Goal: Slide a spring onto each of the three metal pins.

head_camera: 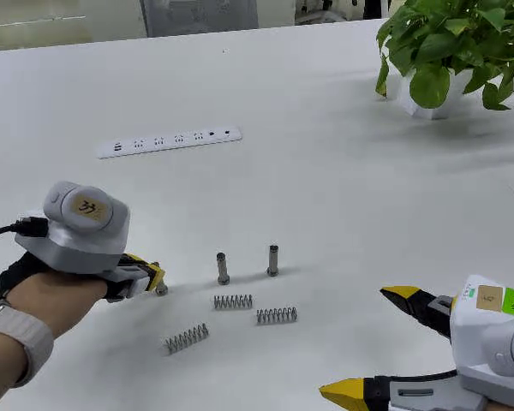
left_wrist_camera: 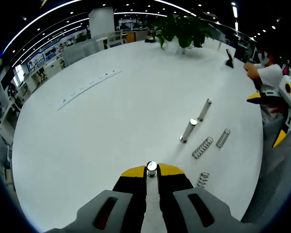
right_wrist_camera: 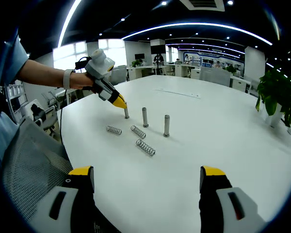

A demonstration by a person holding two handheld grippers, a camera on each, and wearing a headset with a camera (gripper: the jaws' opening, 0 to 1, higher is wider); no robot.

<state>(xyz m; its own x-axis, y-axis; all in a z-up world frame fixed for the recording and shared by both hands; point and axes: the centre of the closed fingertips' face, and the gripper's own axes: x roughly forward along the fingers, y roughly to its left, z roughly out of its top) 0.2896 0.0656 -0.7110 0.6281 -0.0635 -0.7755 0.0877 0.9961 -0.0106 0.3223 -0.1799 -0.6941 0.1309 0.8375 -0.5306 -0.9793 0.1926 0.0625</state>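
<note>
Three springs [head_camera: 233, 301] lie loose on table [head_camera: 343, 188] beside two upright pins [head_camera: 223, 268] | left gripper [left_wrist_camera: 152, 173], hand level at left, jaws clamped on third pin [left_wrist_camera: 151, 167] | right gripper [right_wrist_camera: 145, 177] low, jaws wide apart.

White table [right_wrist_camera: 223, 141], seen past my right gripper [right_wrist_camera: 146, 175]: jaws spread wide, nothing btwn them. Toward the table's left edge my left gripper [right_wrist_camera: 120, 103], carried by a bare forearm w/ a wristband, has its yellow tips pressed together at the top of the end pin [right_wrist_camera: 126, 113]. The middle pin [right_wrist_camera: 145, 117] and last pin [right_wrist_camera: 167, 125] stand upright in line w/ it, both bare. Three springs [right_wrist_camera: 138, 131] lie flat just in front. A potted plant [right_wrist_camera: 276, 97] sits at the right edge.
</note>
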